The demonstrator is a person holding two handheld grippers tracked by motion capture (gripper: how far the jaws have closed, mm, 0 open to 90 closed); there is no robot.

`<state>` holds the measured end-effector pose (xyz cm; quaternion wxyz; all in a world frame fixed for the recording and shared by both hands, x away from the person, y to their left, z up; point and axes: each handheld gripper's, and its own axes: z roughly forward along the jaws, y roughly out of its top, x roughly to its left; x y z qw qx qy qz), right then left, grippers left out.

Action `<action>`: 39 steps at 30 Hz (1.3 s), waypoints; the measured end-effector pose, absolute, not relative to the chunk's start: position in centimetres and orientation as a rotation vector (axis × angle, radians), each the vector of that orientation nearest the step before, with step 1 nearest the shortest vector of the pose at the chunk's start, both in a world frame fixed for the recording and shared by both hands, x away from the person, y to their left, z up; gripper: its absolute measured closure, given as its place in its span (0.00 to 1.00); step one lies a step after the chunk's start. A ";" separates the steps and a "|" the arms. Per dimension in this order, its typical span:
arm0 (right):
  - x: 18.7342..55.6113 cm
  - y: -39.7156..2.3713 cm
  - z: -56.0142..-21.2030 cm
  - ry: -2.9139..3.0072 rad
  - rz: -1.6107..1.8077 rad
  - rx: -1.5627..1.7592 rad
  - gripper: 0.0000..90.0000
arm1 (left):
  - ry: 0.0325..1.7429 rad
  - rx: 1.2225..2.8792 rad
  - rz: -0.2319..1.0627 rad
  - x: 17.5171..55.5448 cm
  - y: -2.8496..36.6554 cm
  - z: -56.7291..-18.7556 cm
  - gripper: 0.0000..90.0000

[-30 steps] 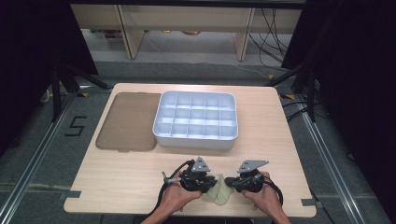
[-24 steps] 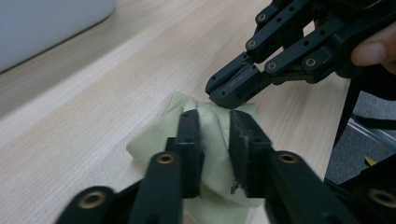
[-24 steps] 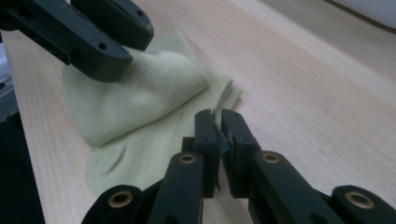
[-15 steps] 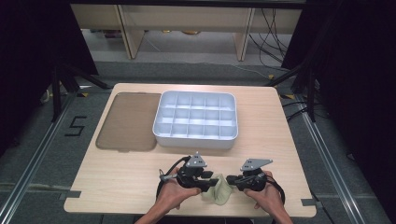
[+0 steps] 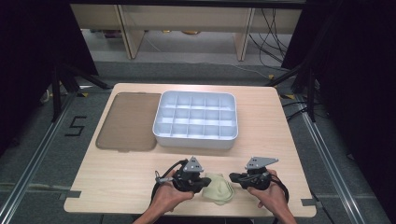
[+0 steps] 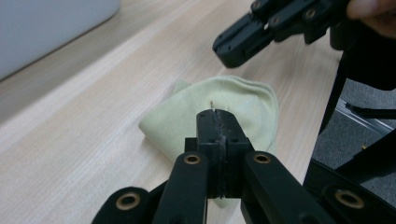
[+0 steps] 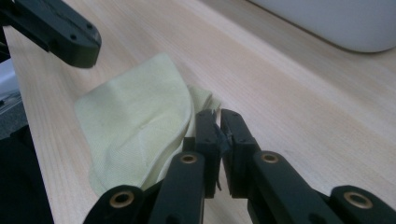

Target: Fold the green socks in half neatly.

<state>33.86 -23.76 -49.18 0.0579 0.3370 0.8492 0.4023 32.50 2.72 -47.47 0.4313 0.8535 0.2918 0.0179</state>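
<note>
A: High view? Cloth?
B: Pale yellow-green cloth, crumpled, near table edge between left gripper and right gripper.
A: Left gripper view?
B: Jaws just closing, now pressed together over the folded cloth; whether they pinch it, cannot tell.
A: Right gripper view?
B: Jaws nearly together, holding nothing clear; cloth just beside, soft creases.

The high view is evenly lit from above: the table is bright and clear, while the left and right edges of the frame sink into near-black. The white tray near the centre is bright but not blown out, and a thin soft shadow lies under its front wall. Detail is soft overall, with faint blockiness. In both gripper views the black jaws at the bottom are fairly sharp, the yellow cloth is readable, and the tray wall in the upper corner is blurred and pale.
</note>
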 end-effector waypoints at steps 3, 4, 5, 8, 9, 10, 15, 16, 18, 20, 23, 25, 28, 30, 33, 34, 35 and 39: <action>33.7 -23.8 -48.8 2.564 1.240 0.994 0.96 | 0.719 2.147 0.047 32.3 2.8 -47.7 0.99; 33.7 -23.7 -48.6 2.556 1.236 0.987 0.96 | 0.720 2.144 0.042 32.2 2.7 -47.8 0.99; 33.5 -23.7 -48.4 2.557 1.242 0.992 0.96 | 0.723 2.145 0.040 32.0 2.7 -47.9 0.98; 33.3 -23.3 -48.2 2.551 1.262 0.942 0.96 | 0.704 2.170 0.047 31.6 2.5 -48.1 0.98; 33.0 -23.0 -48.1 2.566 1.274 0.972 0.96 | 0.670 2.190 0.056 31.7 2.4 -48.2 0.98; 33.0 -22.8 -48.1 2.570 1.277 0.941 0.96 | 0.684 2.188 0.048 31.6 2.3 -48.3 0.98; 32.8 -21.8 -48.4 2.618 1.257 0.867 0.96 | 0.703 2.195 0.044 31.5 2.0 -49.1 0.97; 32.7 -21.6 -48.5 2.633 1.251 0.872 0.96 | 0.691 2.215 0.058 31.6 2.0 -49.3 0.97; 32.6 -21.5 -48.6 2.649 1.230 0.871 0.96 | 0.698 2.226 0.070 31.8 2.3 -49.6 0.97; 32.7 -21.6 -48.7 2.658 1.215 0.860 0.96 | 0.698 2.242 0.070 32.0 2.6 -49.9 0.97; 32.8 -21.7 -49.2 2.685 1.152 0.875 0.96 | 0.751 2.209 0.034 31.9 2.5 -50.3 0.97; 32.8 -21.8 -49.4 2.685 1.126 0.900 0.96 | 0.726 2.239 0.050 32.0 2.7 -50.3 0.97; 33.1 -22.1 -49.7 2.687 1.120 0.887 0.97 | 0.719 2.239 0.061 31.9 2.7 -50.4 0.98; 33.2 -22.2 -49.7 2.686 1.117 0.884 0.97 | 0.756 2.207 0.043 31.7 2.6 -50.4 0.98; 33.1 -22.1 -49.5 2.674 1.128 0.887 0.97 | 0.719 2.227 0.056 31.7 2.7 -50.1 0.97; 33.1 -22.1 -49.5 2.674 1.128 0.887 0.97 | 0.719 2.227 0.056 31.7 2.7 -50.1 0.97; 33.2 -22.1 -49.2 2.654 1.154 0.885 0.97 | 0.724 2.224 0.063 31.6 2.6 -50.0 0.96; 33.7 -21.5 -48.6 2.628 1.188 0.851 0.97 | 0.700 2.233 0.075 30.9 2.2 -49.7 0.96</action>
